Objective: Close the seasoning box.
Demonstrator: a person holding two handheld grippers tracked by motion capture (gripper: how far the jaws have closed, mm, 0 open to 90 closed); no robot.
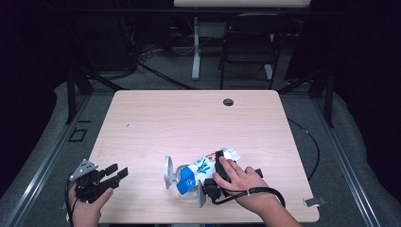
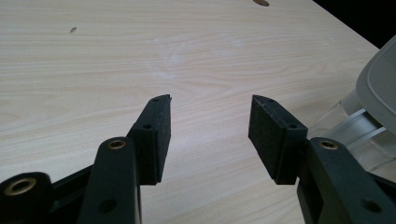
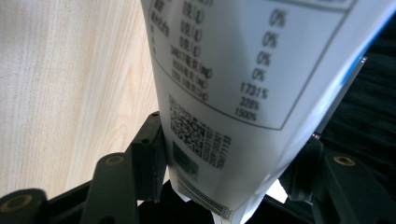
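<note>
Pouch [image 3: 243,93] sits gripped between right gripper [image 3: 224,154] fingers; left gripper [image 2: 210,128] fingers gape wide, empty, beside the clear container [image 1: 182,177]. Next, probably steadying that container.

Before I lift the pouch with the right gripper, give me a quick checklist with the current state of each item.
1. Pouch between the right gripper jaws: ok.
2. Pads pressing both sides of the pouch: ok, looks gripped.
3. Left gripper open with nothing between its jaws: ok.
4. Left gripper apart from the pouch: ok.
5. Pouch free of the grey stand beside it: cannot tell.
6. Bare table beyond for the move: ok.
</note>
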